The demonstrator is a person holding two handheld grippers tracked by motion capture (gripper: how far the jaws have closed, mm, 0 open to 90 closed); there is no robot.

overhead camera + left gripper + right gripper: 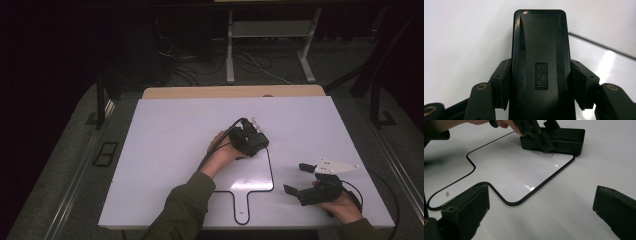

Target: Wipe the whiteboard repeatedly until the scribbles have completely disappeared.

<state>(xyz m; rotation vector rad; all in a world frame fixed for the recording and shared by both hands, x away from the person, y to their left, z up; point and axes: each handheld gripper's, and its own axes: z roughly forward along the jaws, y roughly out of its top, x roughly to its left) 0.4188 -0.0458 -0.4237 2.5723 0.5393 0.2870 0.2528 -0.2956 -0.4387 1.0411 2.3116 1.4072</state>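
One black eraser (540, 67) sits clamped in your left tool (248, 141) on the whiteboard's (511, 172) far corner; your right tool (312, 182) hangs apart. Likely next, wipe the small mark (552, 154) beside it.

This looks like a lab or test room set up for recording, not a home. A plain white table (165, 150) stands alone under bright light while the room around it stays dark. Beyond its far edge, loose cables (200, 67) sprawl across a grey carpeted floor (60, 165) between the metal legs of a desk frame (230, 50). A black stand (101, 100) rises just off the table's far left corner.
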